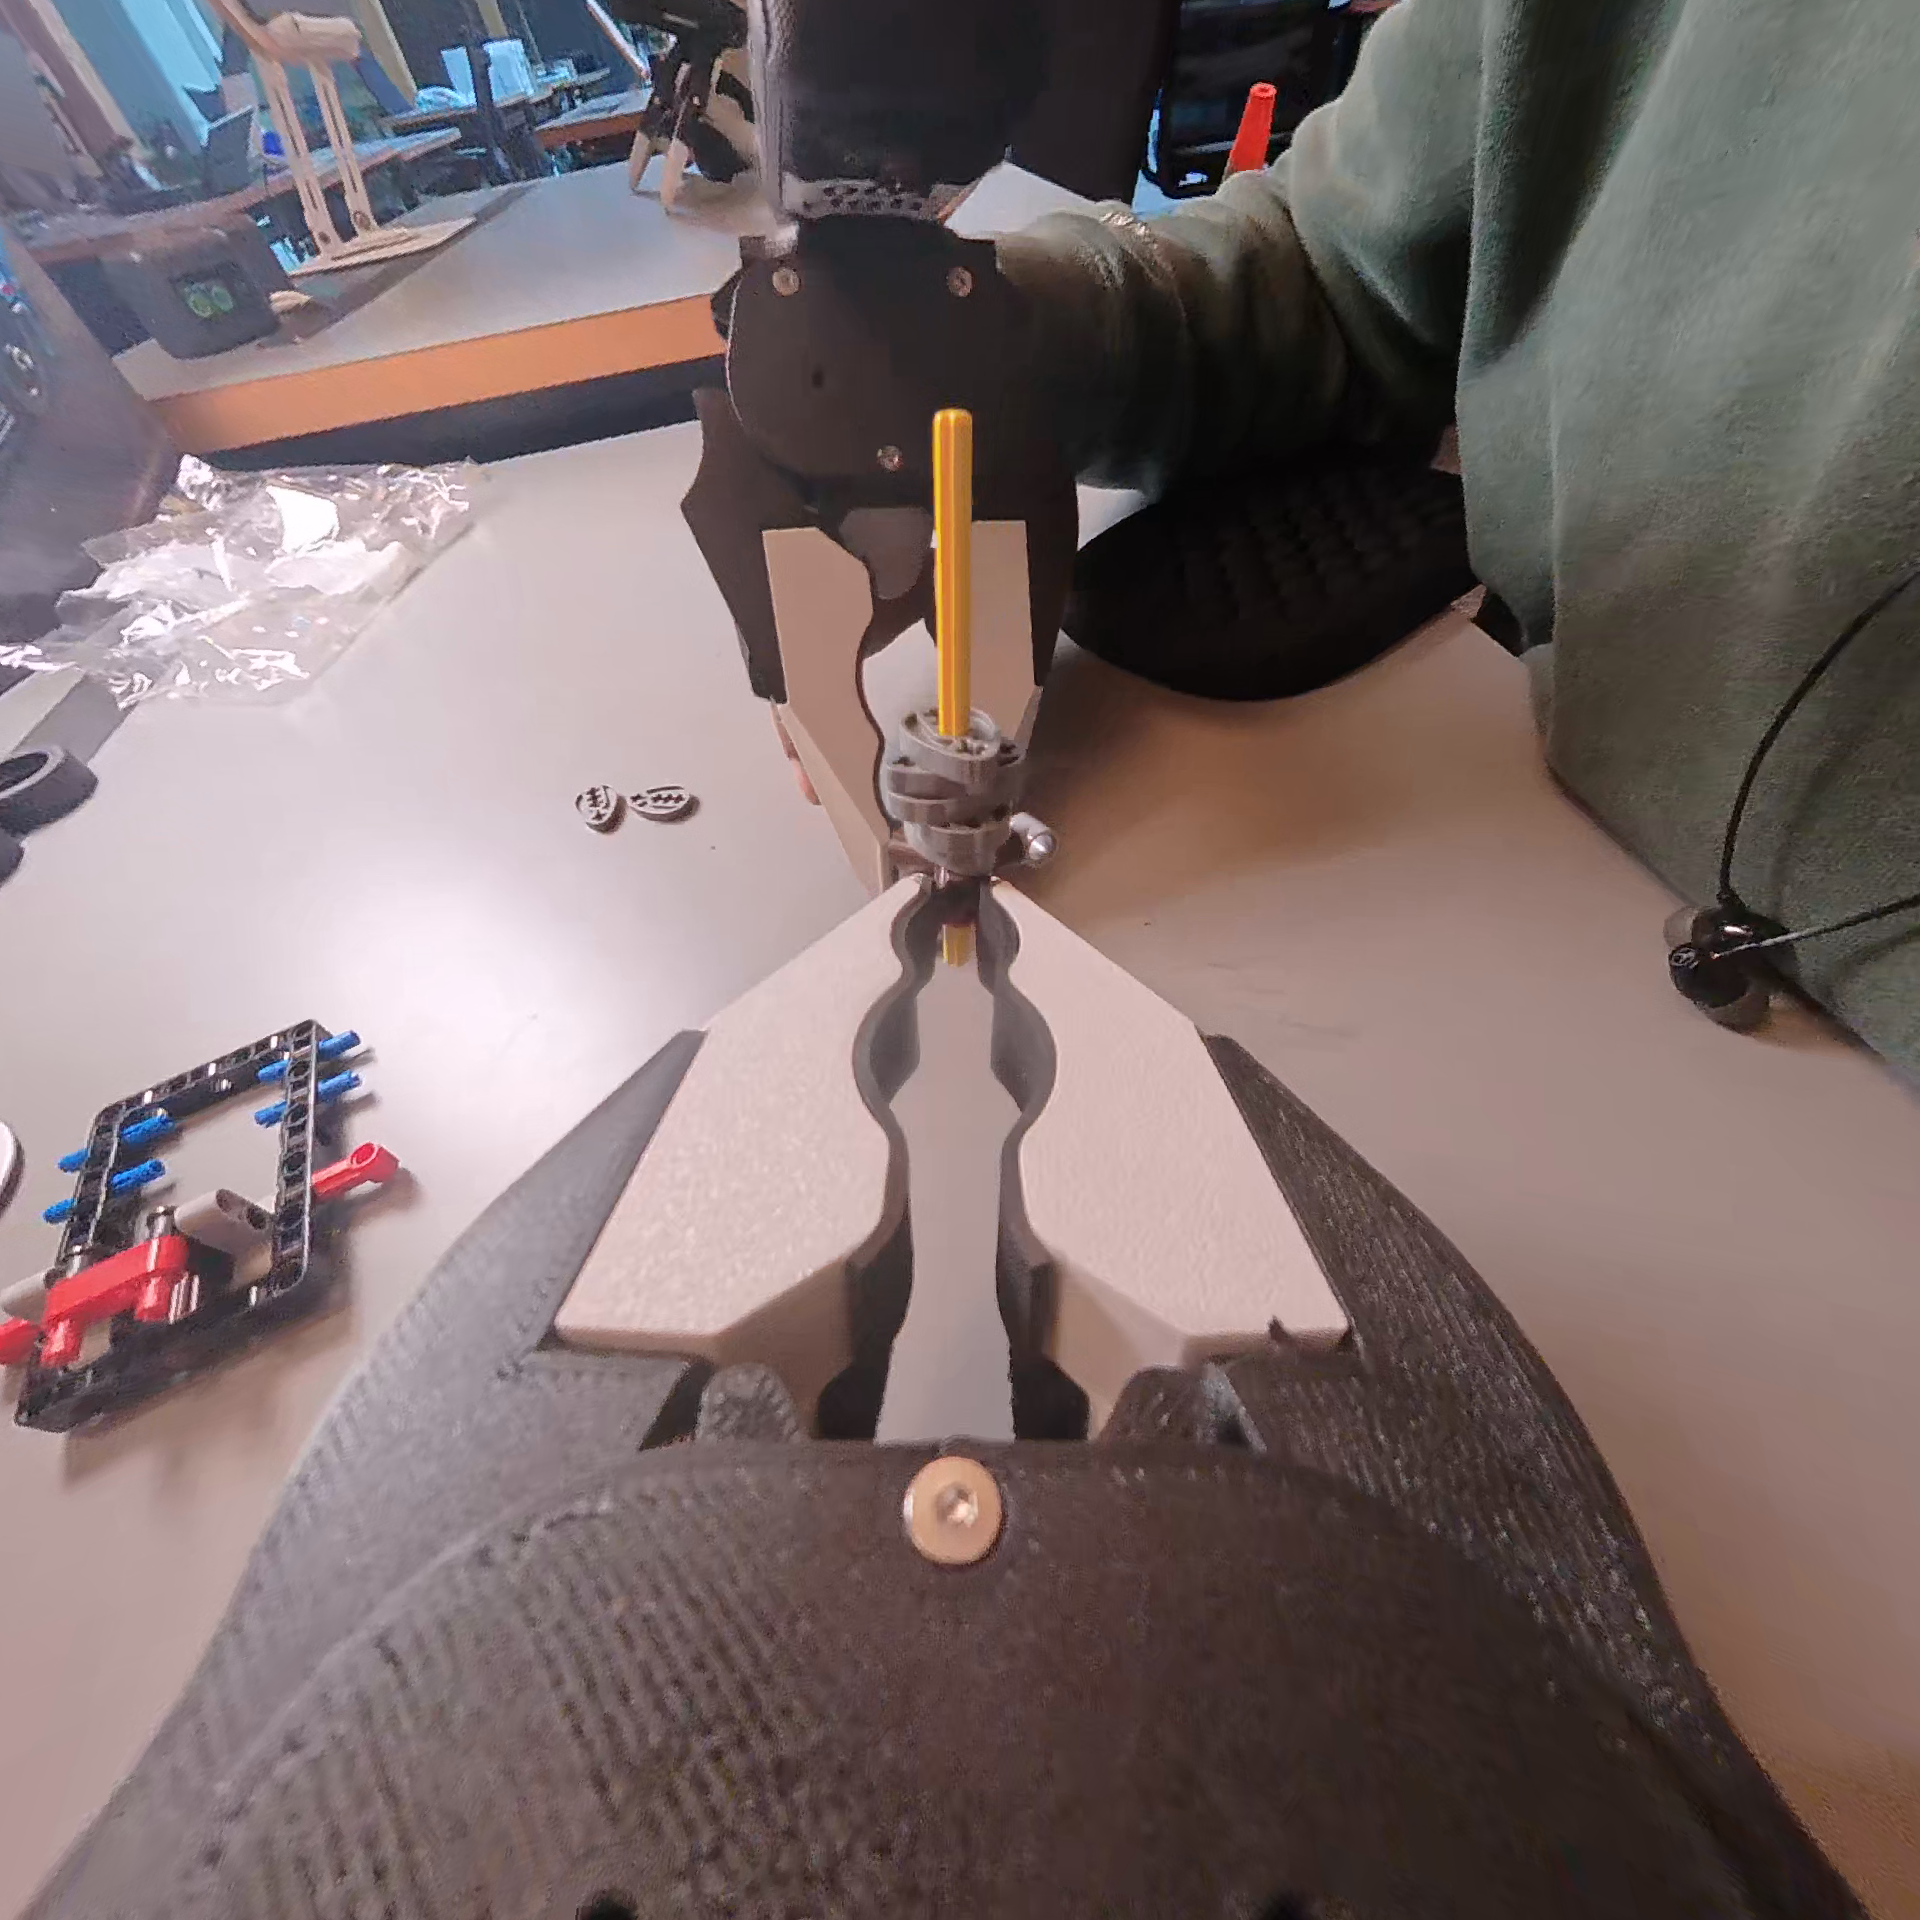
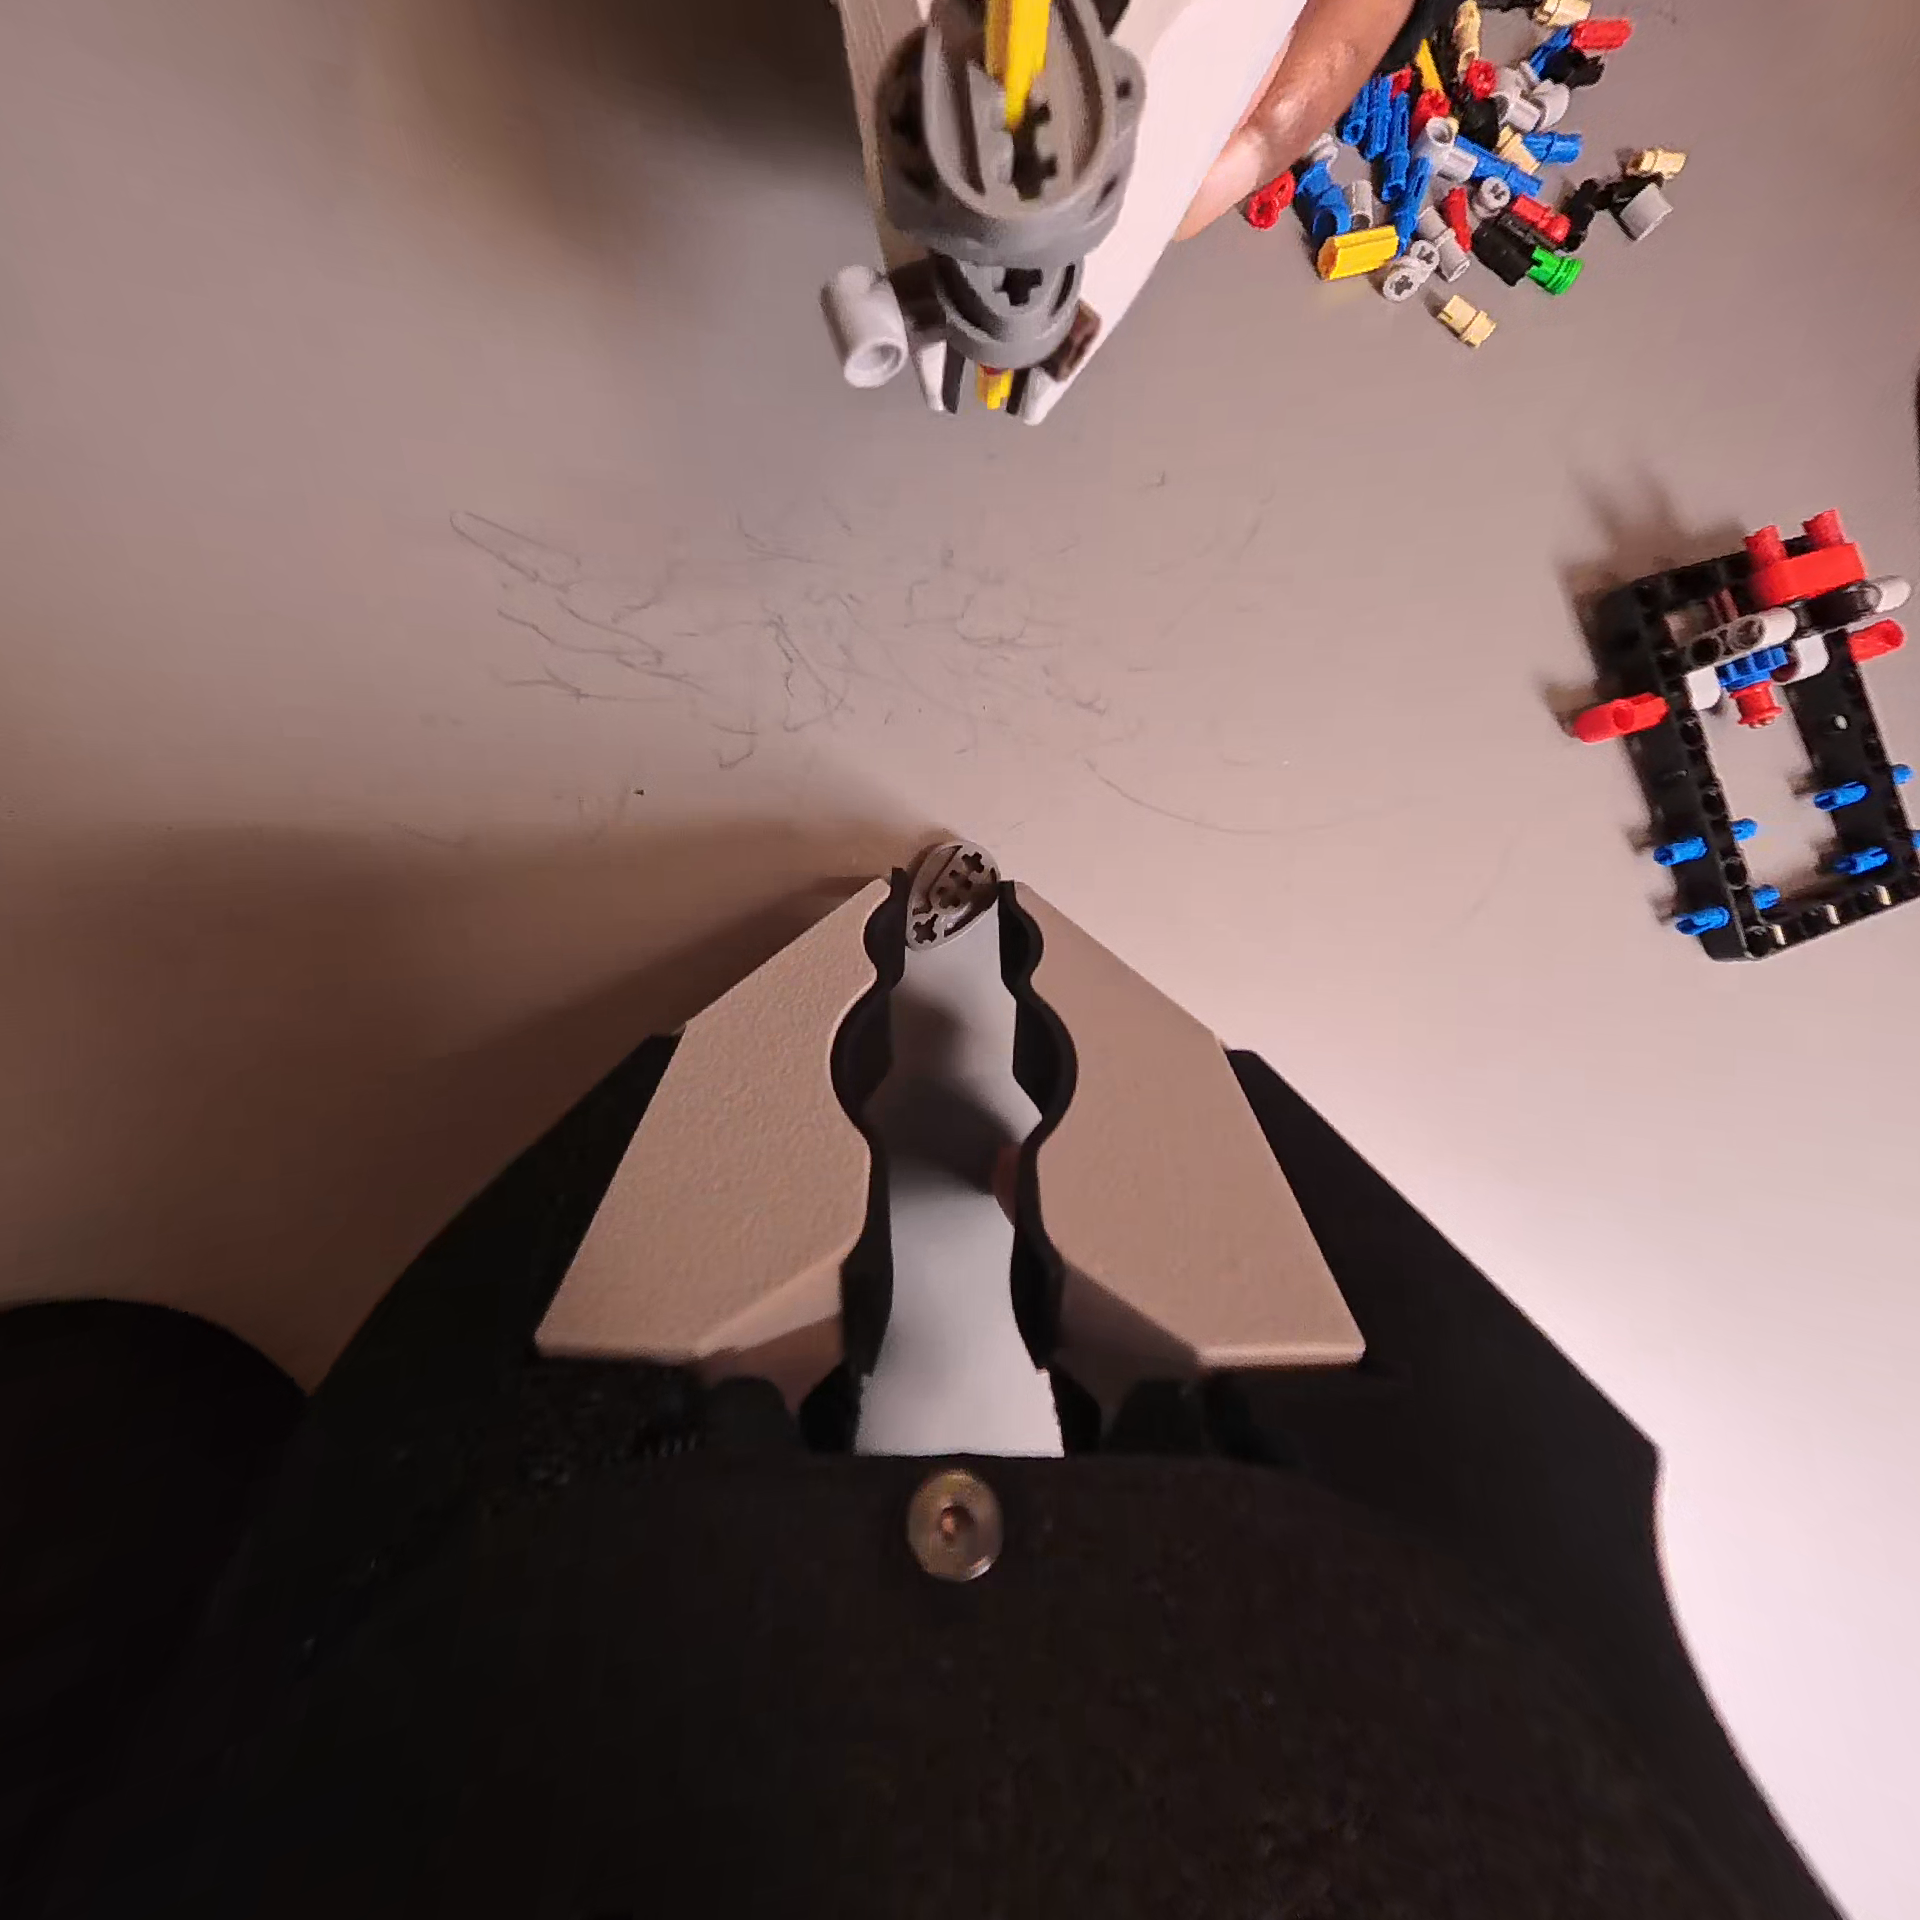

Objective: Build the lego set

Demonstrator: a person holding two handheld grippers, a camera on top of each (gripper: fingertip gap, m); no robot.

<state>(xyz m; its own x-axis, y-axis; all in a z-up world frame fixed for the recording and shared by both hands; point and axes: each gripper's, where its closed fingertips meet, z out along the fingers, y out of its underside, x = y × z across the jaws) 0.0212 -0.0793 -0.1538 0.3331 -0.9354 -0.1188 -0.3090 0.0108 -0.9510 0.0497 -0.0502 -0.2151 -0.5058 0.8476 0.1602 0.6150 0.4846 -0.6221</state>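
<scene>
While the left wrist view runs from desk clutter to a sleeve, its far left holds crumpled clear plastic wrap (image 1: 244, 577) at upper left and a black rectangular frame (image 1: 187, 1205) with blue pins and red connectors at lower left, flat on the desk (image 1: 499, 935). Two small grey oval pieces (image 1: 634, 805) lie side by side, left of centre, with bare desk all round them. At centre the left hand-held gripper (image 1: 958, 914) is clenched on the lower end of a yellow axle (image 1: 952, 561), which stands upright with stacked grey cam pieces (image 1: 951, 790) threaded on it just above the fingertips. The other gripper's pale fingers sit just behind that stack; contact cannot be judged. A green sleeve (image 1: 1610, 364) fills the right side, and a black cord crosses the desk edge there.

In the right wrist view, the left half of the frame is bare, scratched desk, open room. At top centre the same axle assembly (image 2: 997, 208) shows end-on. At centre the right hand-held gripper (image 2: 948, 904) pinches a single grey oval piece (image 2: 948, 899) at its fingertips, above the desk. Upper right: a pile of loose small parts (image 2: 1455, 156), a fingertip just beside it. Right edge: the black frame, partly cut off by the frame border, well apart from the gripper.
</scene>
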